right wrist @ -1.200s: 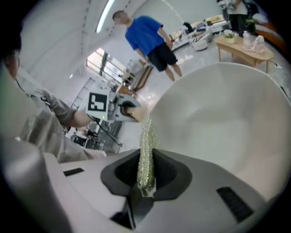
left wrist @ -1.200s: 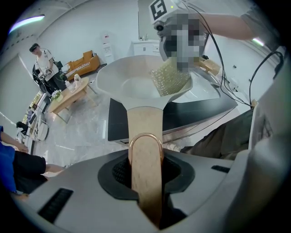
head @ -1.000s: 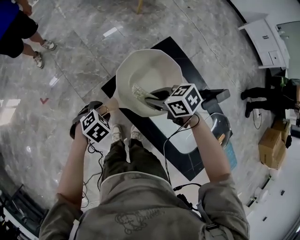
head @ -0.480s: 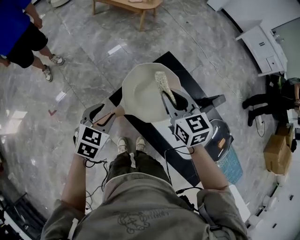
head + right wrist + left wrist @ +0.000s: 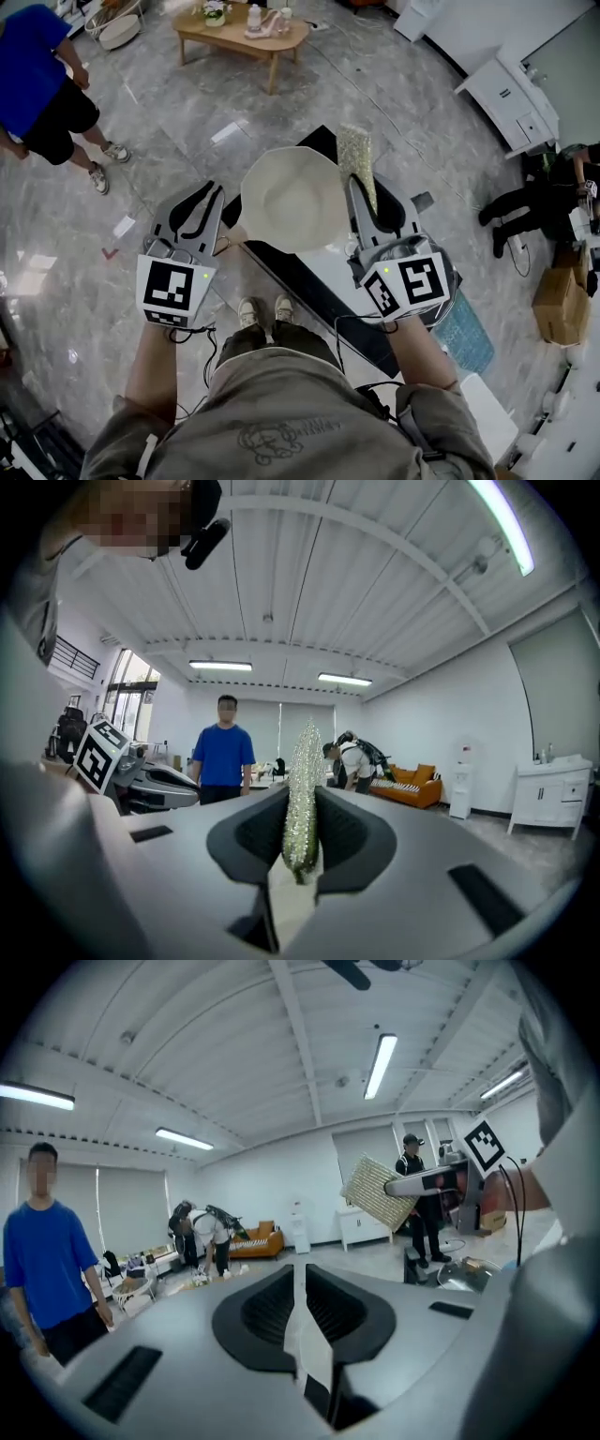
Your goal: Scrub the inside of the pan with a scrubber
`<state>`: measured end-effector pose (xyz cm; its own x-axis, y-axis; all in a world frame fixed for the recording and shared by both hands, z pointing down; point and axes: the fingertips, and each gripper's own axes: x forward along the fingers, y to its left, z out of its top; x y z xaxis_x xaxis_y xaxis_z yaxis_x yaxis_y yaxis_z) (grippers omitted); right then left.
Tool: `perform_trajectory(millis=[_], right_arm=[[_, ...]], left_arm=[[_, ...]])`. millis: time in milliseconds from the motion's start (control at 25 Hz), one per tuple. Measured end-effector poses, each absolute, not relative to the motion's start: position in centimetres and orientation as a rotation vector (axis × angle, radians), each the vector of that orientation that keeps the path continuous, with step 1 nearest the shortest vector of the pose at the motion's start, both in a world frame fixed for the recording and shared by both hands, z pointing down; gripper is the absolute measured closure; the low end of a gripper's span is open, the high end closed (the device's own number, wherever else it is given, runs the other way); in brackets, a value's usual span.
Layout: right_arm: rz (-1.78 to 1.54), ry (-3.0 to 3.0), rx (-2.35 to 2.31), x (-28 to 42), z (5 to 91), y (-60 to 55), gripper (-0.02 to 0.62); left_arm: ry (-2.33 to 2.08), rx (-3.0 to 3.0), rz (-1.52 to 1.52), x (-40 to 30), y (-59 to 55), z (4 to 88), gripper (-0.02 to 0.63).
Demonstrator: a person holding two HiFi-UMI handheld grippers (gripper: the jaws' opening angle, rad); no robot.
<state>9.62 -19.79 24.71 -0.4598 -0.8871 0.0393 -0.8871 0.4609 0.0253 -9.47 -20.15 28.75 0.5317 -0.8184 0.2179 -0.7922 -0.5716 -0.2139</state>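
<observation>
Standing over the dark-edged counter (image 5: 300, 281), the person has both tools raised in front of the chest. The left gripper (image 5: 208, 199) is clamped on the pan's tan handle. That is my reading, since the cream pan (image 5: 295, 202) hangs in the air with its handle running into those jaws and nothing else supports it. The hollow faces up towards the head camera, which I take to be deliberate: the inside is laid open for scrubbing. The right gripper (image 5: 370, 197) is closed on the scrubber (image 5: 354, 150), pinched low so most of the pad stands free beyond the fingertips as a working face. The pad sits just beside the pan's right rim and beyond it, not touching it and not inside it.

The right gripper view shows what the head view cannot: the scrubber edge-on, a glittery strip squeezed firmly between the jaws. The left gripper view shows its own jaws drawn to a narrow slit around a pale strip. The pan is only a grey blur at that view's right edge, while the pad's broad face appears across the way. Only the head view shows the gap between pad and pan.

Farther off, a bystander in blue (image 5: 37, 75) stands on the marble floor, with a low wooden table (image 5: 244, 37) beyond.
</observation>
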Motion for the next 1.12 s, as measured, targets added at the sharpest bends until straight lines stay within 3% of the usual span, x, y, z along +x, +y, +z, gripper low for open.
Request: perform_trajectory(millis=[440, 760, 1120], right_arm=[[-0.246, -2.669, 1.790, 11.5, 17.1, -14.0, 0.525], [-0.372, -2.599, 1.787, 11.4, 17.6, -11.6, 0.525], [-0.287, -2.594, 1.757, 11.6, 19.7, -12.2, 0.525]], left_arm=[[1.402, -2.572, -0.174, -7.7, -17.5, 20.0, 0.578], [1.408, -2.564, -0.160, -7.3, -16.6, 21.5, 0.583], [1.415, -2.581, -0.205, -6.7, -16.6, 23.1, 0.584]])
